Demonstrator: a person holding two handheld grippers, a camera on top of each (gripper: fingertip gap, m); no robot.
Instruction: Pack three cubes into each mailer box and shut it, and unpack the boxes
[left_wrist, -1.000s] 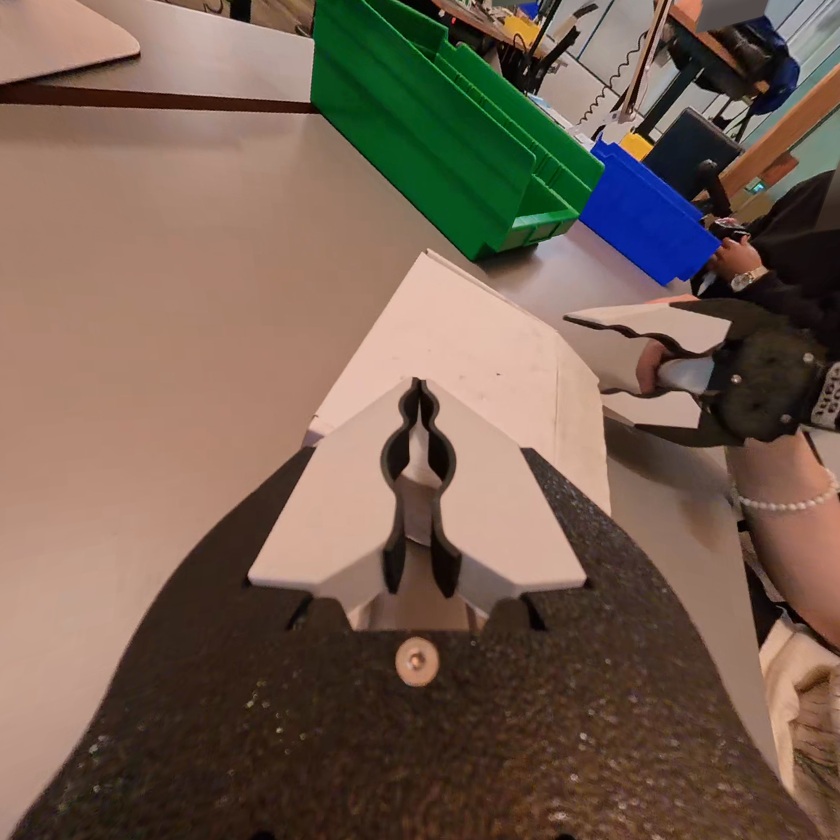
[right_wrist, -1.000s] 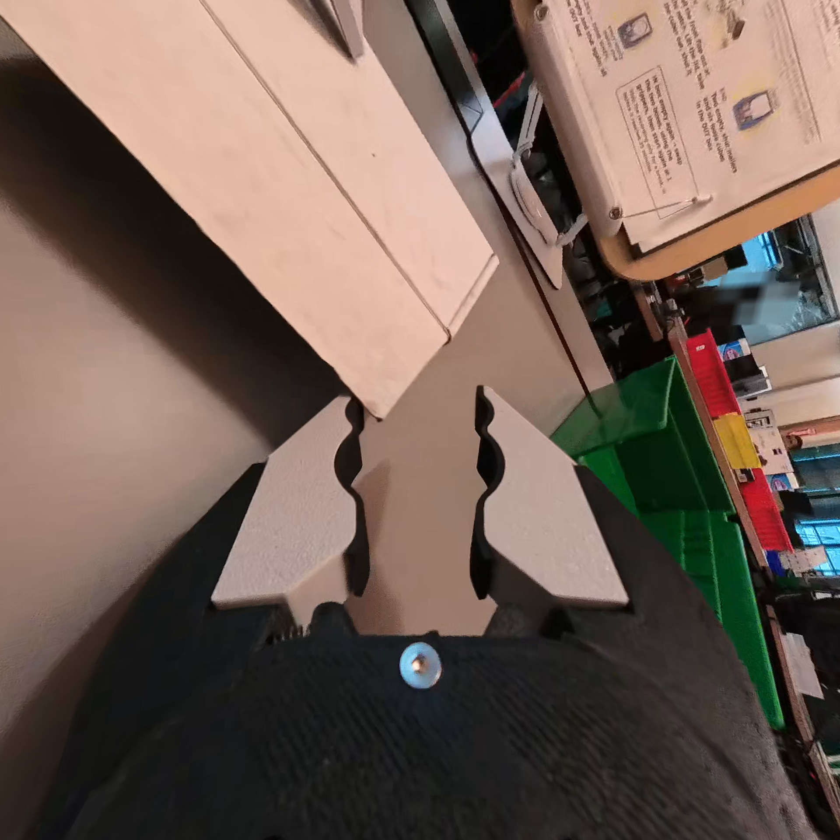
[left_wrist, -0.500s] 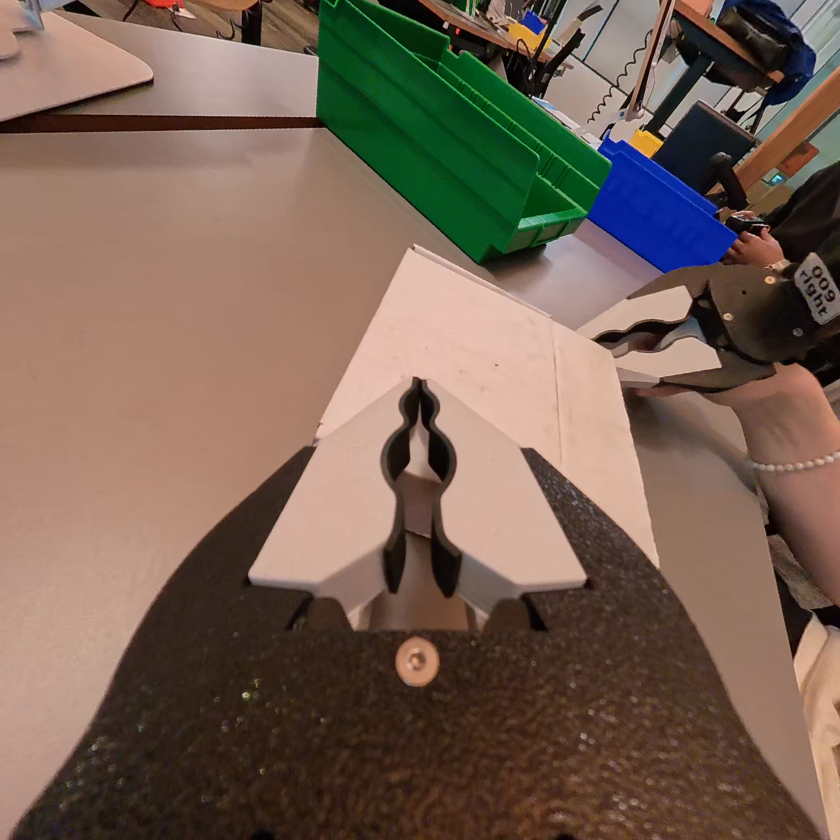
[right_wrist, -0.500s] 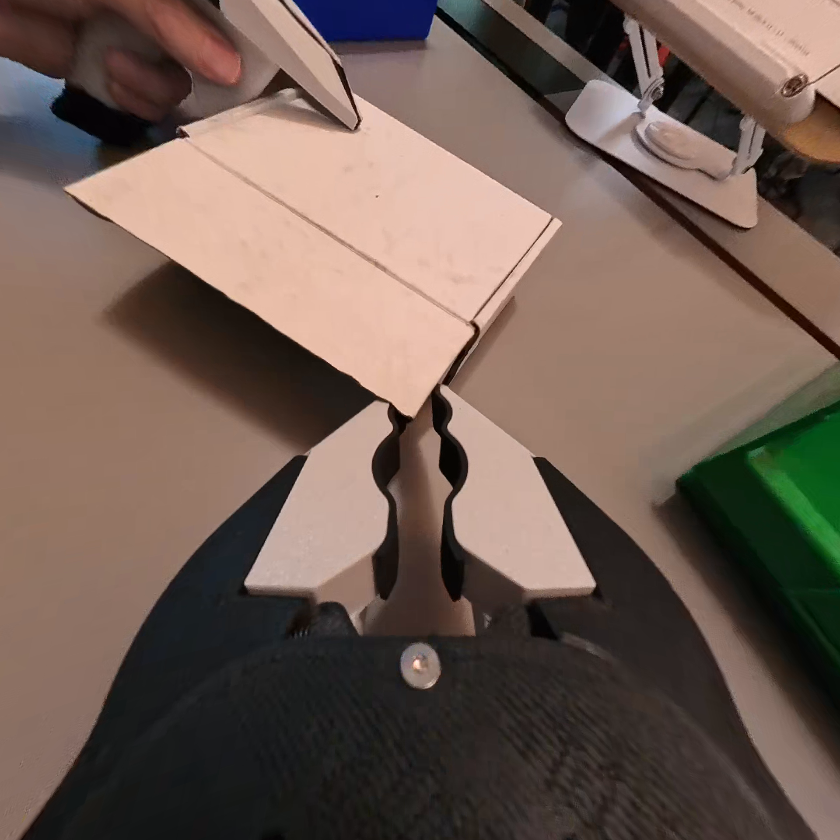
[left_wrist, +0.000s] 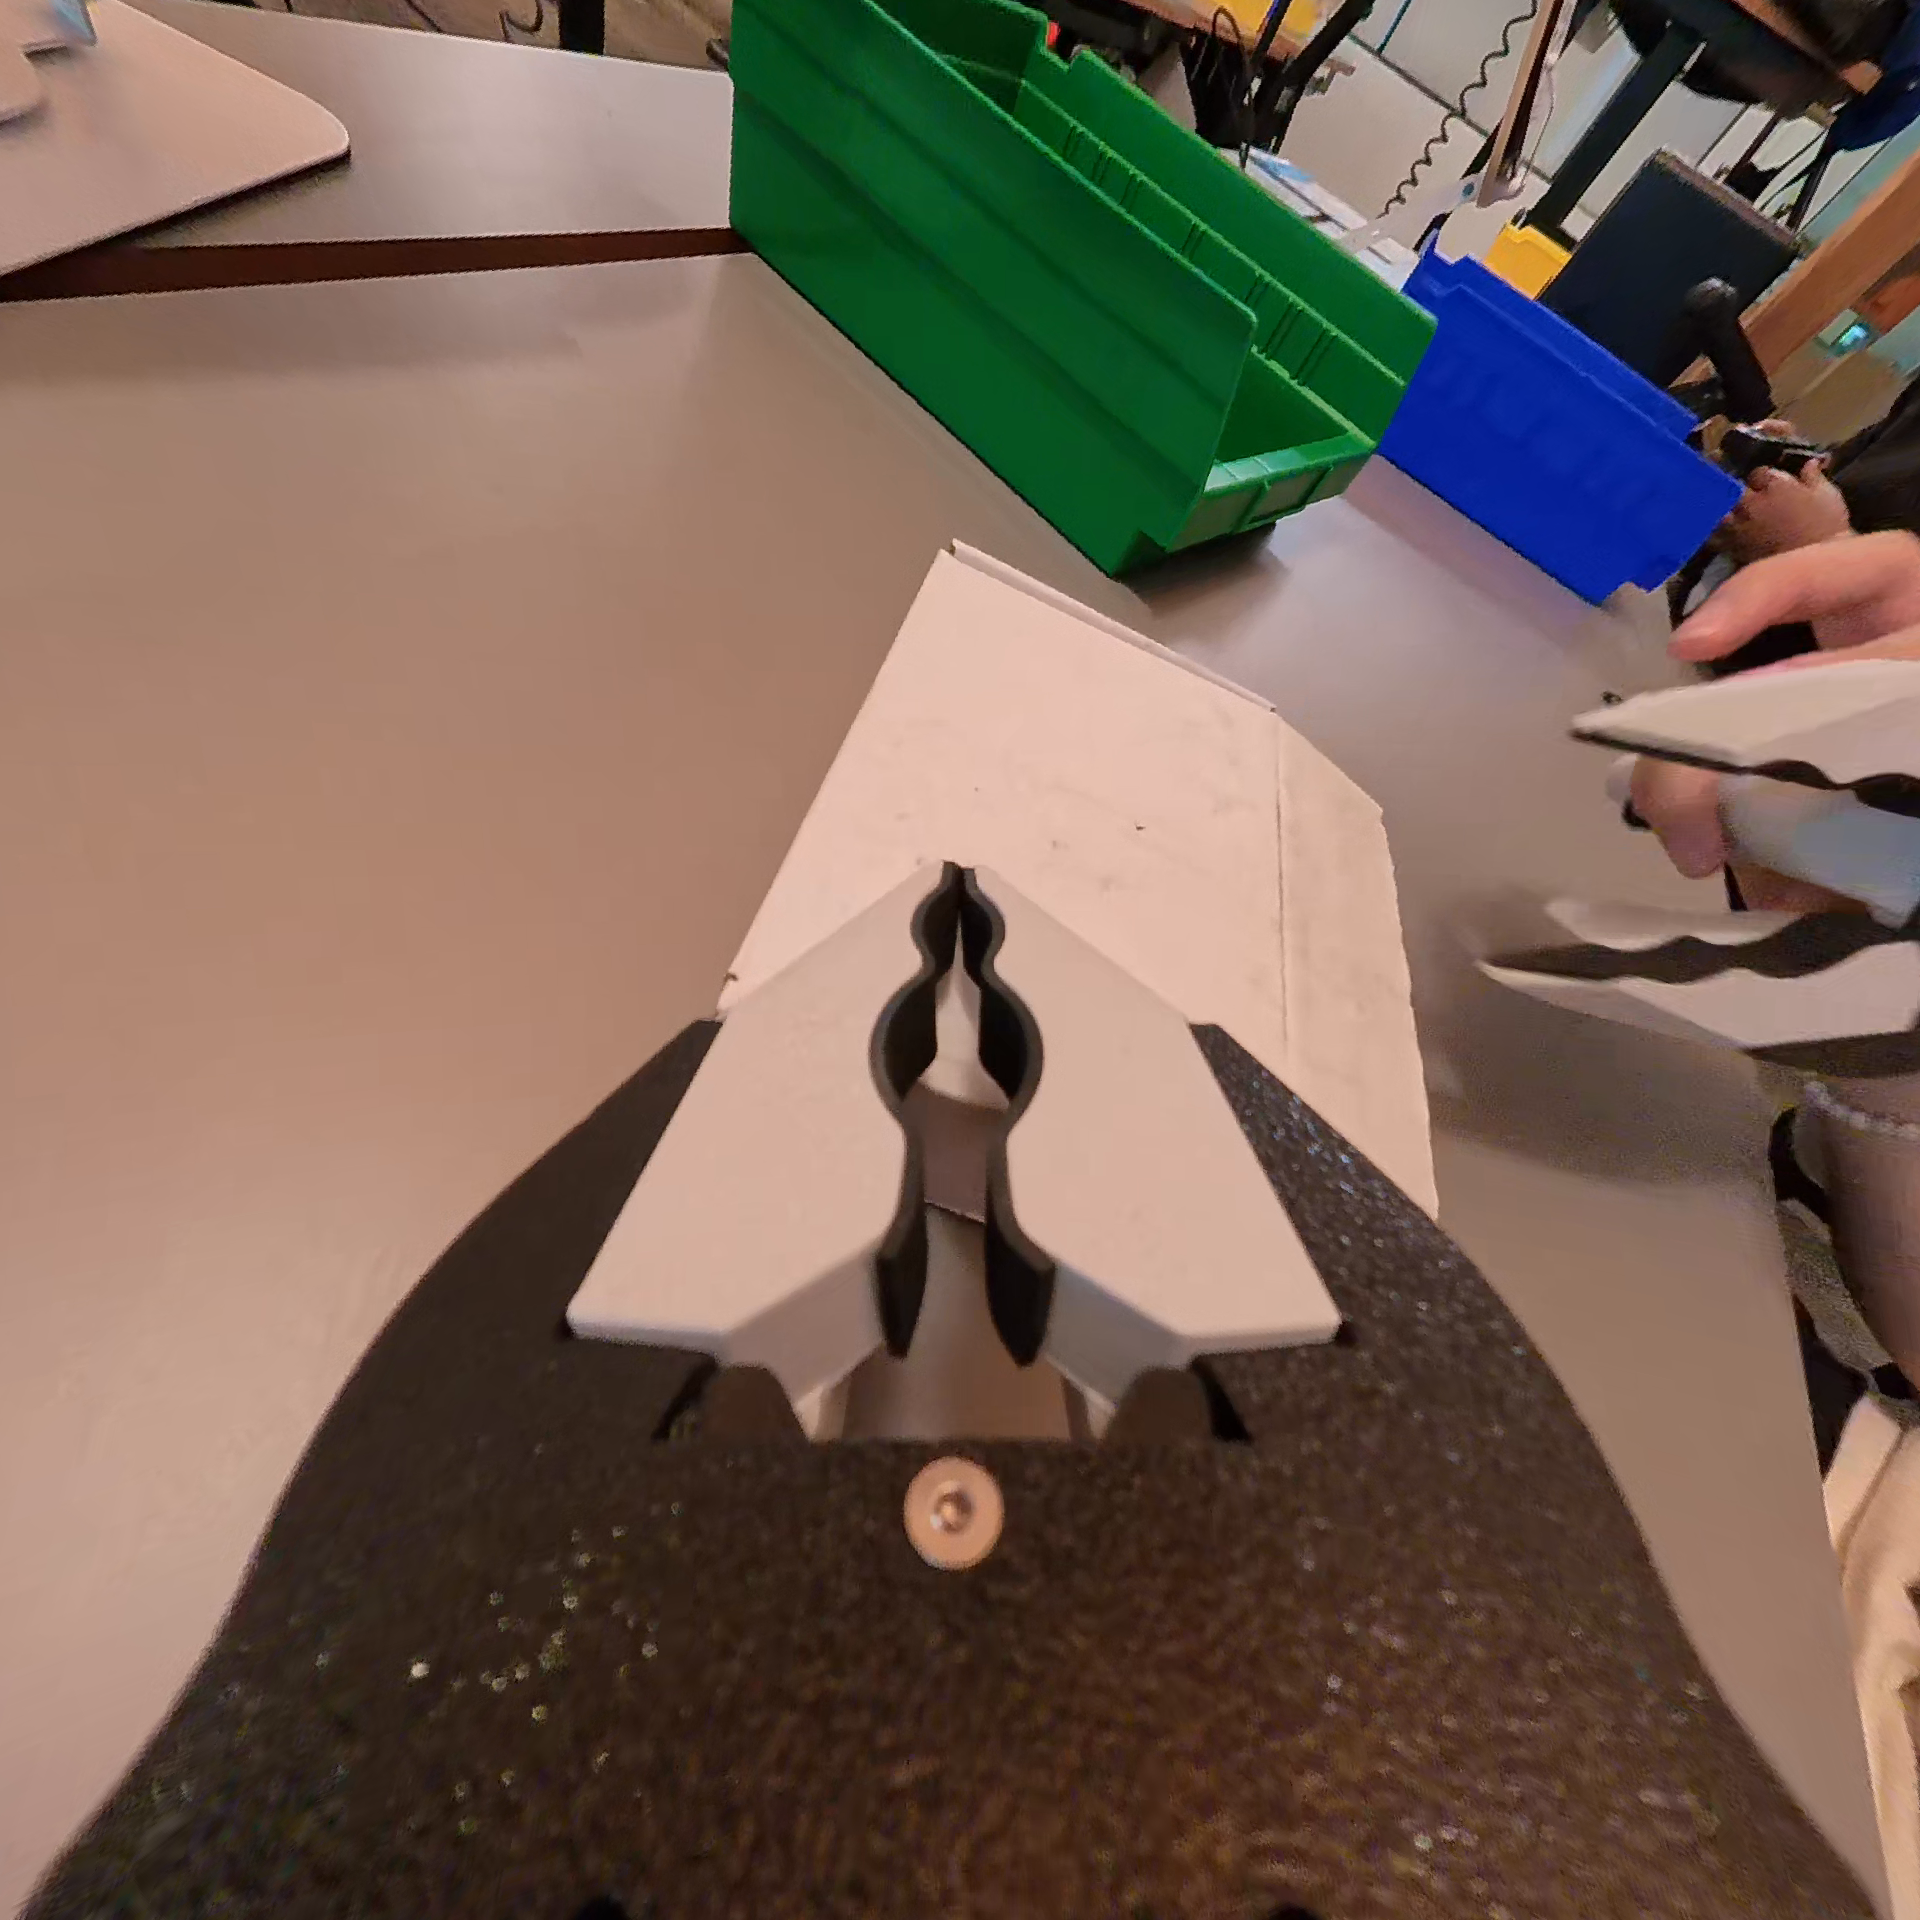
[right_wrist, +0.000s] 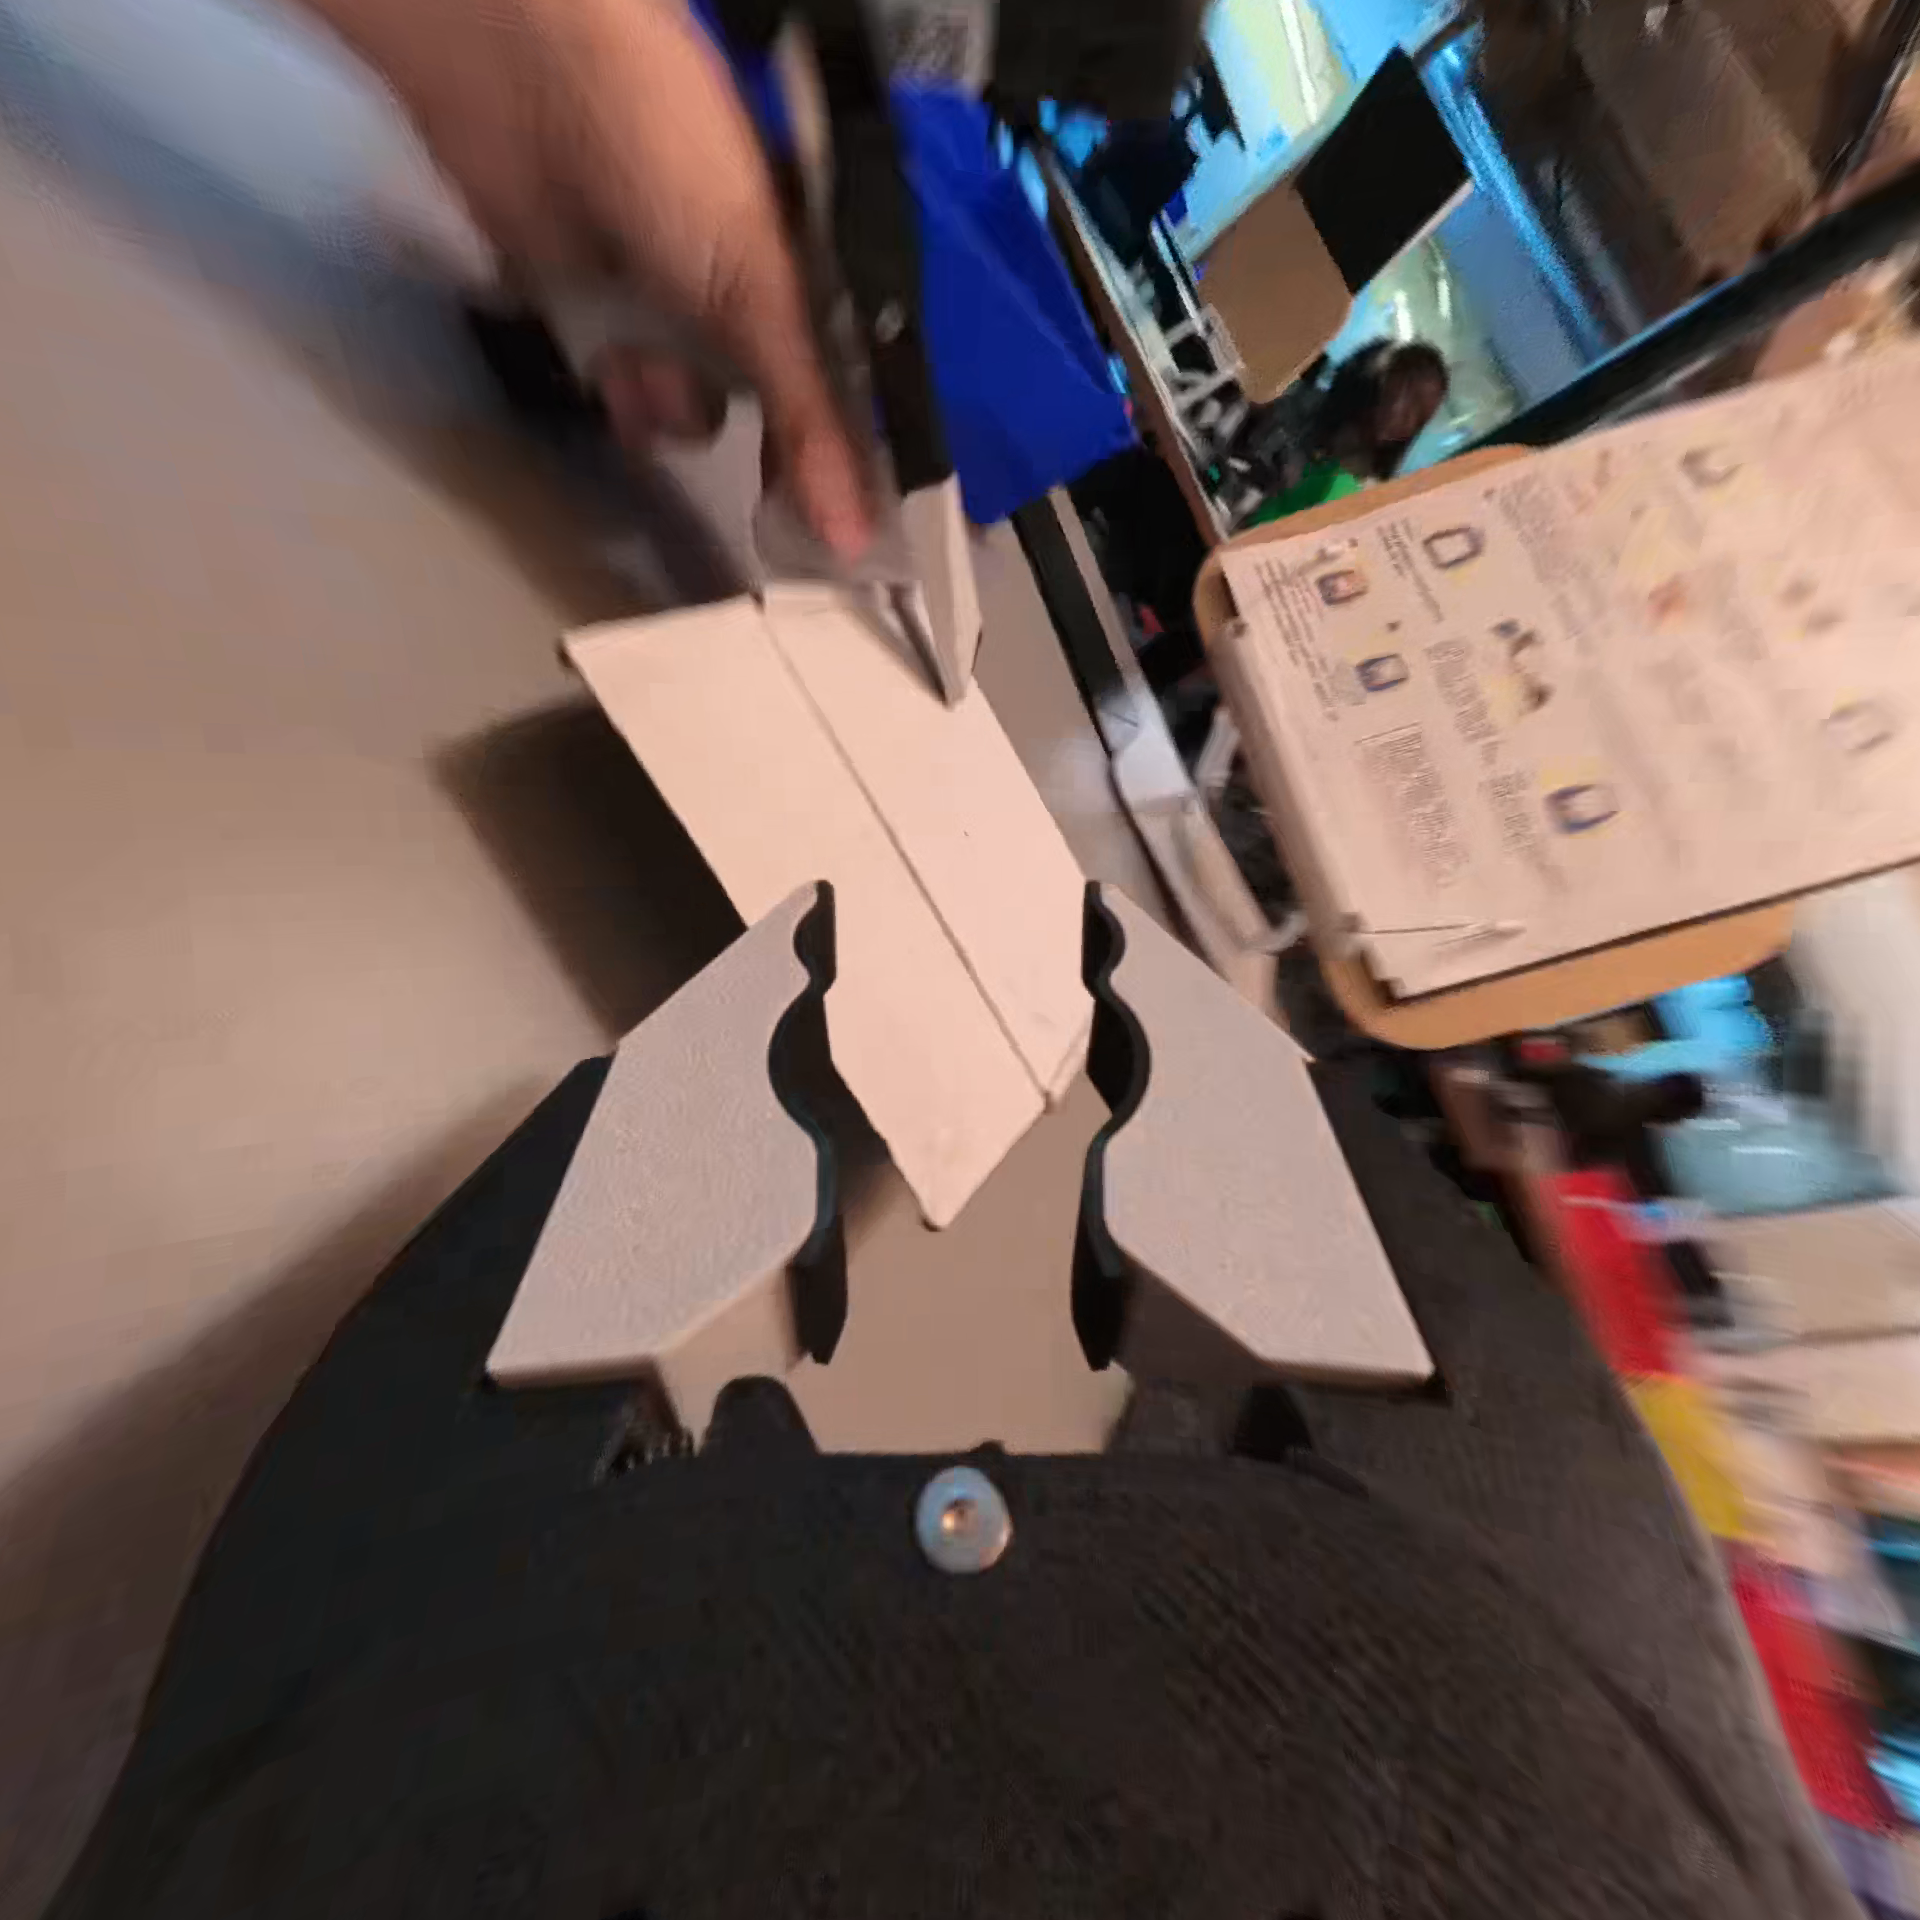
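A flat white mailer box (left_wrist: 1049, 758) is held tilted above the grey table, with a shadow under it. My left gripper (left_wrist: 958, 883) is shut on its near edge; in the right wrist view that gripper (right_wrist: 940, 665) pinches the box's far end (right_wrist: 831, 790). My right gripper (right_wrist: 956, 904) is open, and the box's near corner shows between its fingers. In the left wrist view the right gripper (left_wrist: 1538, 847) hovers open just right of the box. No cubes are in view.
A green bin (left_wrist: 997, 270) and a blue bin (left_wrist: 1538, 457) stand at the back of the table (left_wrist: 416, 623). A clipboard with papers (right_wrist: 1558, 707) stands to the right. Another person's hands (left_wrist: 1787, 499) are beyond the blue bin.
My right gripper was nearly shut at the box corner half a second ago; it has now opened wide and turned. My left gripper has kept its hold on the box.
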